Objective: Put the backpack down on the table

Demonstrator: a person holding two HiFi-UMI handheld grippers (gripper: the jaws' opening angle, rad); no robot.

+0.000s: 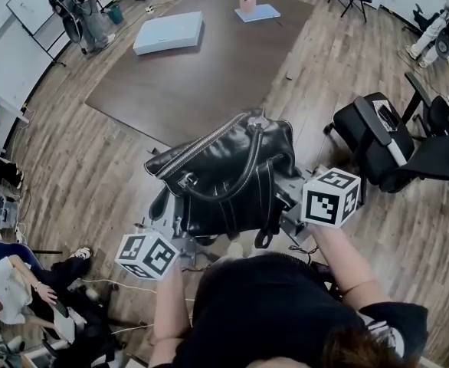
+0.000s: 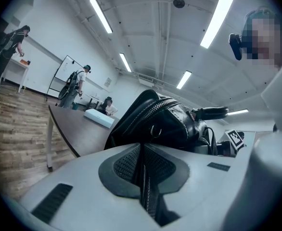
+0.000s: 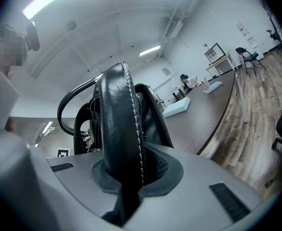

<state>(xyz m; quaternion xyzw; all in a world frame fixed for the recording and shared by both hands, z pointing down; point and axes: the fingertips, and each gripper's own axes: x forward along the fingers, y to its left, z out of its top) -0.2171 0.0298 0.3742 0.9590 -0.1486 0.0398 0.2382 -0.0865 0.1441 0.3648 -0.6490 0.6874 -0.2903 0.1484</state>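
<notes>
A: State?
B: My left gripper (image 2: 142,170) and right gripper (image 3: 125,177) each pinch a strap (image 3: 118,124) — backpack (image 1: 226,171) hangs between them, short of the table (image 1: 209,64).
A: Advice?
B: Clear the edge level, lower, then release.

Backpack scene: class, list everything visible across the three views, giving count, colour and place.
backpack: one, black leather, held up between both grippers by the table's near edge
table: one, dark brown, centre
flat box: one, pale blue, table's far left
container: one, pink, table's far end
sheet: one, pale blue, beside the container
office chairs: at least two, black, right
other people: three, room edges
left gripper: one, grey, shut on a backpack strap
right gripper: one, grey, shut on a backpack strap
</notes>
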